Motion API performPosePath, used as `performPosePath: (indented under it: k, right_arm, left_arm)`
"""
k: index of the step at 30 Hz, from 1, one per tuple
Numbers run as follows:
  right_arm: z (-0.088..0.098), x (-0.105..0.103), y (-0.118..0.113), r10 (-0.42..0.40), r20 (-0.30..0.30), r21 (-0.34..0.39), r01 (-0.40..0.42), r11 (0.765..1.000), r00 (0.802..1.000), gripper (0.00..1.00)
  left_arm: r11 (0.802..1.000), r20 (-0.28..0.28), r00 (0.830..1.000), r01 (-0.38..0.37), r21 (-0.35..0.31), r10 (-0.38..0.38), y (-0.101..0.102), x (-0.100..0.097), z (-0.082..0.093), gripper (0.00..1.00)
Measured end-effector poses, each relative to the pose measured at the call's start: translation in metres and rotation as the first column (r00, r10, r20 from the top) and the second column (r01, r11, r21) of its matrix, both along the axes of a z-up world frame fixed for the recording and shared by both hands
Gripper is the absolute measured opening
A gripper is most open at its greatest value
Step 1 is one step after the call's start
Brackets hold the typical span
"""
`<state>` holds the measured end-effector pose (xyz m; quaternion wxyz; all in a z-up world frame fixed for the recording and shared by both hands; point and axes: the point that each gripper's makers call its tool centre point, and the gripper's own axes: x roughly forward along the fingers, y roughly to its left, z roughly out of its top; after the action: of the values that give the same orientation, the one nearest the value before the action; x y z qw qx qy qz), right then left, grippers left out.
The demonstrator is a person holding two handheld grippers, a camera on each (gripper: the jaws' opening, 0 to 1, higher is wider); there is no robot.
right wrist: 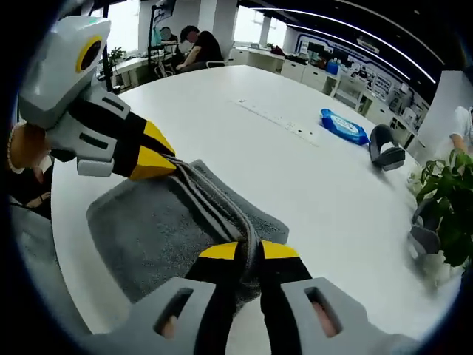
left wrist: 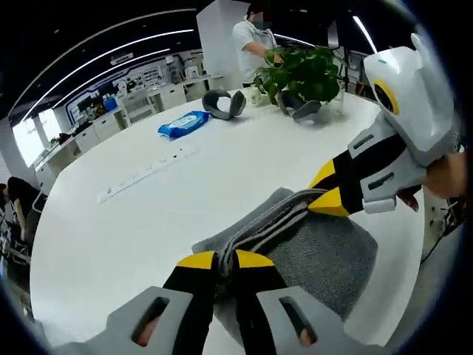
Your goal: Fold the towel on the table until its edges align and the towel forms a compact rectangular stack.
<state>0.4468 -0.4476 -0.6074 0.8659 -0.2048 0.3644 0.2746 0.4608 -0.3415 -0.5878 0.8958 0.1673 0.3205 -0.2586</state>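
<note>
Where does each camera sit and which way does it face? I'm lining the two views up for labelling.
Left gripper view: rides the left tongs, looking along them over the grey towel toward a plant; the right tongs enter from the right, with a bit of hand.
Right gripper view: rides the right tongs, facing the opposite way along the towel; the left tongs enter from the left.
Shared: white table, towel, both tongs clamping its raised fold, blue packet.

Grey towel (left wrist: 325, 255) pinched at two corners, white surface (left wrist: 148, 222).
Left claw (left wrist: 225, 260) clamped on folded edge at 6 o'clock; right claw (left wrist: 325, 194) grips same edge at 3 o'clock.
</note>
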Motion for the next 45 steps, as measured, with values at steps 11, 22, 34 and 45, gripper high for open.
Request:
performPosePath:
  k: [11,22,34,45]
  right_arm:
    - [-0.018,0.013,-0.003,-0.014,0.020,-0.015,0.014,1.000,1.000,0.09]
    - [-0.031,0.018,-0.006,-0.076,-0.019,0.084,0.077,0.993,0.997,0.10]
    - [0.002,0.015,-0.010,-0.106,0.009,0.230,0.101,0.968,0.994,0.20]
    - [0.023,-0.033,-0.018,-0.121,0.013,0.292,0.112,0.950,0.993,0.24]
  left_arm:
    - [0.999,-0.012,1.000,0.007,0.034,-0.006,-0.002,0.017,-0.026,0.09]
    - [1.000,-0.018,1.000,0.019,0.012,-0.019,-0.001,0.019,-0.046,0.09]
    - [0.981,0.008,0.997,-0.069,-0.183,0.071,0.015,0.015,-0.001,0.13]
    - [0.965,0.055,0.998,-0.020,-0.261,0.035,0.025,-0.044,0.027,0.26]
